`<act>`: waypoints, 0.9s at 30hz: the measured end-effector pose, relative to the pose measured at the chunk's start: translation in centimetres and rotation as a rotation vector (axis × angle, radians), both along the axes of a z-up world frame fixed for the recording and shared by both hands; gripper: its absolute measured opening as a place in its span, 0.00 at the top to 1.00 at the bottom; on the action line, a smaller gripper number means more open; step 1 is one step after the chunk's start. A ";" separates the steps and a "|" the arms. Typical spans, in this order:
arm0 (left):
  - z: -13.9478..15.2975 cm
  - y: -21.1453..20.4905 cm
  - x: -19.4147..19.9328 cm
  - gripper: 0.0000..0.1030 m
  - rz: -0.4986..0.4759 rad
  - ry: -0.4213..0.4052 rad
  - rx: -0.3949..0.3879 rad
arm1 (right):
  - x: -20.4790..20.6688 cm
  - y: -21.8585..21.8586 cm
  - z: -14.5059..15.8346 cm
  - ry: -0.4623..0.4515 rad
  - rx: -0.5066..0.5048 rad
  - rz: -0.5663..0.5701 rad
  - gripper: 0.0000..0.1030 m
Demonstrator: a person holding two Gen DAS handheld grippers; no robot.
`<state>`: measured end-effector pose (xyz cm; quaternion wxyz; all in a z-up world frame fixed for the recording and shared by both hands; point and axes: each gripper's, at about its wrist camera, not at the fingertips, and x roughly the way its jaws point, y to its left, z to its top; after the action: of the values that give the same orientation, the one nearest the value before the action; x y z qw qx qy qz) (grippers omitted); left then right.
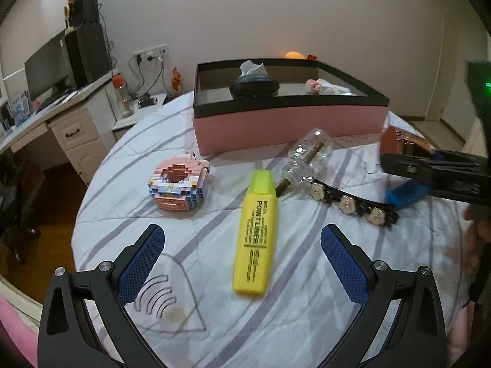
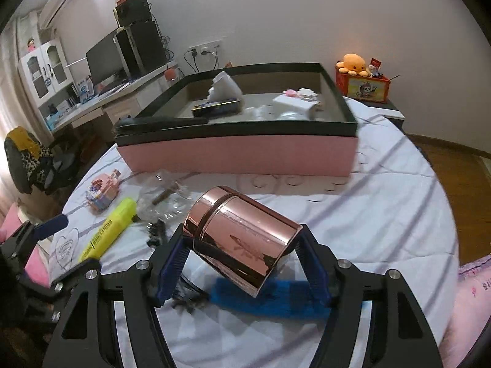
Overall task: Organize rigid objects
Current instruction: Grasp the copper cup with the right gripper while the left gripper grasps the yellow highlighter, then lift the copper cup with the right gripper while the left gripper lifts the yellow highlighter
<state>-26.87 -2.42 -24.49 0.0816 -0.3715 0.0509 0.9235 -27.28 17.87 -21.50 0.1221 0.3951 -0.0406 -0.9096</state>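
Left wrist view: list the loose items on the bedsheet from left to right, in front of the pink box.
Brick-built pink model → yellow highlighter → clear plastic bottle → black hair clip with three flowers → blue brush under the right gripper, which holds the copper canister.

One yellow highlighter (image 1: 256, 230) lies on the bed, with one pastel brick model (image 1: 179, 185) to its left, one clear plastic bottle (image 1: 308, 158) just beyond it, and one black hair clip (image 1: 353, 204) bearing three flowers to its right. One rose-gold canister (image 2: 241, 239) and one blue brush (image 2: 276, 302) lie near. One pink box (image 1: 288, 122) stands far.
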 end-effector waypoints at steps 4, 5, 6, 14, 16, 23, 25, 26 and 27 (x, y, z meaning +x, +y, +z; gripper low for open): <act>-0.8 0.5 -1.3 0.21 -0.005 -0.040 0.009 | 0.1 1.5 0.0 0.002 -0.016 -0.013 0.32; -1.0 0.7 -1.5 0.28 -0.012 -0.051 0.002 | 0.1 1.8 -0.1 0.002 -0.022 -0.017 0.32; -1.2 0.9 -1.6 0.44 -0.021 -0.066 -0.005 | 0.1 2.0 -0.2 0.001 -0.025 -0.019 0.32; -1.4 2.8 -1.4 0.74 -0.118 -0.058 -0.026 | -0.3 2.5 -0.3 0.002 -0.044 -0.010 0.32; -1.4 2.6 -1.6 0.74 -0.112 -0.067 -0.010 | -0.2 2.4 -0.4 0.001 -0.044 -0.004 0.32; -1.4 2.8 -2.0 0.75 -0.111 -0.070 -0.001 | 0.1 1.9 -0.5 -0.003 -0.046 0.011 0.32; -1.3 2.7 -1.8 0.76 -0.113 -0.066 0.003 | 0.2 1.8 -0.4 -0.004 -0.047 0.013 0.32; -1.2 2.6 -1.7 0.76 -0.112 -0.067 0.009 | 0.4 1.8 -0.3 -0.001 -0.045 0.015 0.32; -1.1 2.5 -1.6 0.75 -0.111 -0.068 0.021 | 0.5 1.8 -0.2 0.002 -0.044 0.015 0.32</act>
<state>-28.51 0.10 -25.56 0.1382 -0.3982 0.0592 0.9049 -26.76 19.66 -21.73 0.1376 0.3918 -0.0577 -0.9079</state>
